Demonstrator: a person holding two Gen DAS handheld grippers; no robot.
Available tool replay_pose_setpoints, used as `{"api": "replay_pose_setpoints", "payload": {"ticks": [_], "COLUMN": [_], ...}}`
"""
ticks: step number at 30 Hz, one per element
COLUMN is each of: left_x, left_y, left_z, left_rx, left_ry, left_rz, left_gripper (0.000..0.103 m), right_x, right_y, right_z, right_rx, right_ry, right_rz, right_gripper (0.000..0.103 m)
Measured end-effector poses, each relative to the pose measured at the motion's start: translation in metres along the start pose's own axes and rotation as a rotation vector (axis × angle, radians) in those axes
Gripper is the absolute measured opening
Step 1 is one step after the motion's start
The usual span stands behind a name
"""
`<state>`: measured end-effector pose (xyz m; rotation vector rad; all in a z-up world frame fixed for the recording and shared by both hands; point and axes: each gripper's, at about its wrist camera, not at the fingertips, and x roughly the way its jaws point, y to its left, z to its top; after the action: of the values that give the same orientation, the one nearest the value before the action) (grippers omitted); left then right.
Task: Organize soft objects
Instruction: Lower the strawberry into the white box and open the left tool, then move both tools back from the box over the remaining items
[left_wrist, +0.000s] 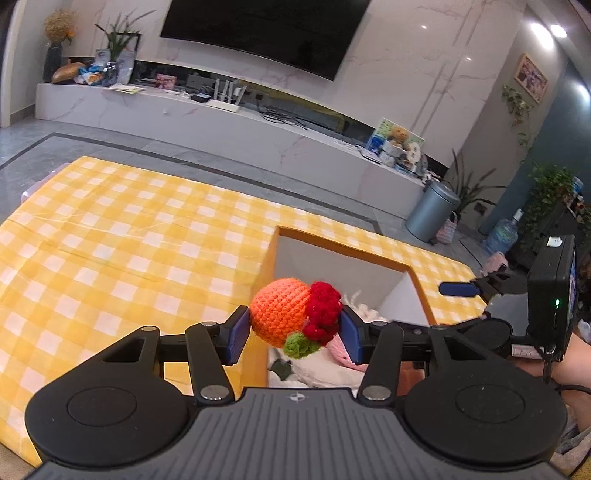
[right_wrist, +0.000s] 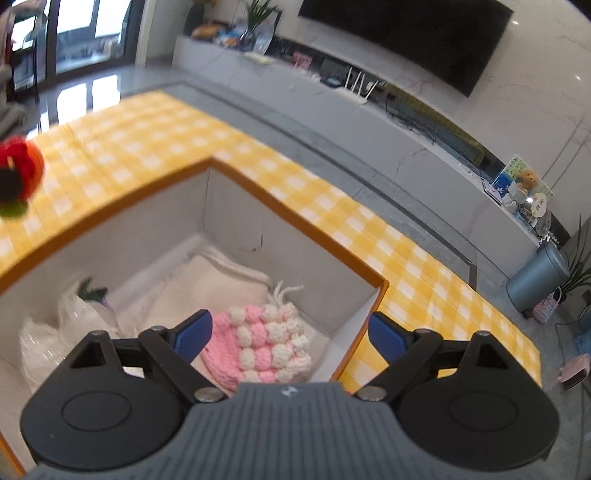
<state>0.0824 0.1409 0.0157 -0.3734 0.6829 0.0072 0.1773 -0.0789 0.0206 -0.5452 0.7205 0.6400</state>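
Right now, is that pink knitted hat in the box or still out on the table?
In the box. The pink hat lies on its floor beside white cloths, below the open right gripper.

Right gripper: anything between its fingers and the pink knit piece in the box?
Nothing. In the right wrist view the right gripper is open and empty above the pink knit piece, which lies in the box.

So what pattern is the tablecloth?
Yellow-and-white gingham check on the tablecloth, clearest in the left wrist view.
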Motion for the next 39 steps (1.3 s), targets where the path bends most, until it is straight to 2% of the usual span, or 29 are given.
{"api": "replay_pose_setpoints", "payload": {"ticks": [5,7,11,15,20,24,25,27,28,29,32,36,39], "left_x": [0.016,0.028,0.053,0.079,0.108,0.12,0.121,0.12,0.119,0.116,0.11,0.098,0.088], "left_y": [-0.014,-0.026,-0.048,-0.059,-0.067,-0.067,-0.069,-0.071,-0.075,-0.077,-0.085,-0.099,-0.112], "left_z": [0.0,0.002,0.006,0.009,0.01,0.01,0.009,0.007,0.007,0.005,-0.002,-0.01,-0.013], "left_rx": [0.021,0.063,0.171,0.236,0.34,0.357,0.373,0.402,0.417,0.434,0.496,0.613,0.664], "left_ry": [0.076,0.122,0.185,0.281,0.367,0.407,0.418,0.399,0.374,0.344,0.315,0.25,0.211], "left_rz": [-0.022,-0.021,0.044,0.05,0.194,0.219,0.227,0.261,0.288,0.307,0.325,0.395,0.402], "left_gripper": [0.059,0.059,0.059,0.059,0.059,0.06,0.065,0.07,0.076,0.077,0.084,0.084,0.084], "right_x": [-0.014,-0.019,-0.032,-0.041,-0.044,-0.051,-0.052,-0.055,-0.057,-0.059,-0.064,-0.073,-0.08], "right_y": [0.001,-0.001,-0.007,-0.016,-0.023,-0.023,-0.023,-0.026,-0.028,-0.03,-0.037,-0.045,-0.055], "right_z": [-0.002,-0.005,-0.016,-0.036,-0.06,-0.064,-0.064,-0.063,-0.063,-0.063,-0.063,-0.066,-0.071], "right_rx": [0.01,0.008,0.005,0.029,0.081,0.083,0.083,0.096,0.108,0.12,0.147,0.147,0.161], "right_ry": [-0.045,-0.053,-0.074,-0.073,-0.045,-0.051,-0.052,-0.059,-0.064,-0.071,-0.083,-0.103,-0.118], "right_rz": [0.023,0.016,0.003,0.017,0.018,0.05,0.05,0.055,0.061,0.067,0.073,0.062,0.053], "right_gripper": [0.09,0.09,0.09,0.09,0.09,0.09,0.09,0.09,0.09,0.09,0.09,0.09,0.09]}}
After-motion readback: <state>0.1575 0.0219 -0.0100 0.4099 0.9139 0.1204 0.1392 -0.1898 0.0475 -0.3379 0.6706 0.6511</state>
